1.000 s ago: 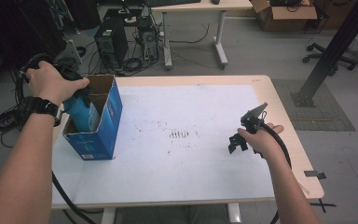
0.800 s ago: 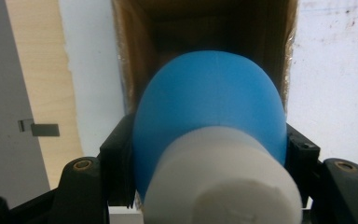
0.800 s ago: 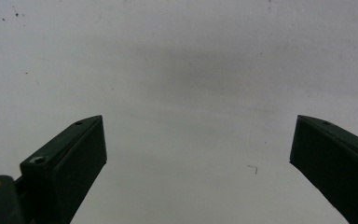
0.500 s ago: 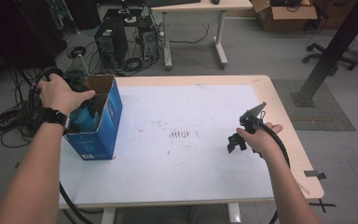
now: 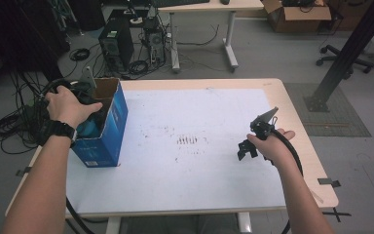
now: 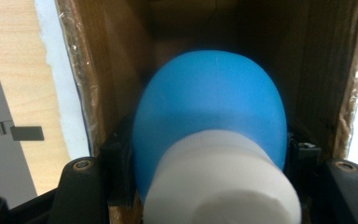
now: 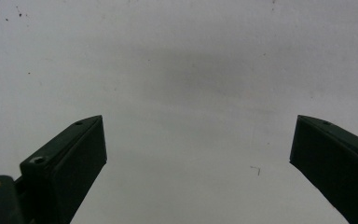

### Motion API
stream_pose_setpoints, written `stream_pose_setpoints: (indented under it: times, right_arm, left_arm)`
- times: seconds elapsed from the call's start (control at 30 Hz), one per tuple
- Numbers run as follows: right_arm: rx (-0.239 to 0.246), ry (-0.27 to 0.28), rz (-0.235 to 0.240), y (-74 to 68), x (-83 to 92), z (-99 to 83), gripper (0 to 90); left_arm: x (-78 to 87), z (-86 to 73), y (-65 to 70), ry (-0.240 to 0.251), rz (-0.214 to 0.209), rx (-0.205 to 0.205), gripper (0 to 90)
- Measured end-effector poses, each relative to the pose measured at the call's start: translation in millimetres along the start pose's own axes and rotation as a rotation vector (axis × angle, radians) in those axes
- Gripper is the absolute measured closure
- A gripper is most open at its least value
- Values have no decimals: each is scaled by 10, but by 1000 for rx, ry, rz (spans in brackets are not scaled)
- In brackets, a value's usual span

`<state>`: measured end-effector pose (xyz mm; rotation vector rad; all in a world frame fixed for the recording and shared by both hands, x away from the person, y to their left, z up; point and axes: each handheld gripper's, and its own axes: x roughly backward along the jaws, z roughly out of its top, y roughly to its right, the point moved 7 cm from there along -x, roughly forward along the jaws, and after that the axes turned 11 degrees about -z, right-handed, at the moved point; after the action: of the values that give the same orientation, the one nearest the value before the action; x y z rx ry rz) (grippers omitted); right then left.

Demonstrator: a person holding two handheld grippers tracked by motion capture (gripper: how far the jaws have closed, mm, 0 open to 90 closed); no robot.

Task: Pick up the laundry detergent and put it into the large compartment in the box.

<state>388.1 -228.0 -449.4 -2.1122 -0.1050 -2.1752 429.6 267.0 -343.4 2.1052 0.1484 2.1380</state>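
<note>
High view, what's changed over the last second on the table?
The left hand has drawn back toward the table's left edge at the open blue box; its gripper grips a blue object with a white end inside. The box, the right hand and its open gripper stayed put.

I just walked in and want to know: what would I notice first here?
Probably the blue cardboard box at the table's left edge, where the left gripper grips a blue bottle with a white cap inside it. Across the white tabletop, the right gripper hovers open, holding nothing.
</note>
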Motion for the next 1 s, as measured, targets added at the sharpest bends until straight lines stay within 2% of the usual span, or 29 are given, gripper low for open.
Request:
stream_pose_setpoints:
  times: [0.77, 0.9, 1.0]
  right_arm:
    - [-1, -5, 4, 3, -10, -27, 38]
    - [-2, -2, 7, 19, -11, -34, 38]
    - [-1, 1, 5, 26, -6, -37, 38]
  left_arm:
    - [-41, 3, 2, 7, 7, 0, 368]
    - [-9, -3, 29, 7, 0, 5, 357]
    - [63, -7, 49, 11, 21, 0, 358]
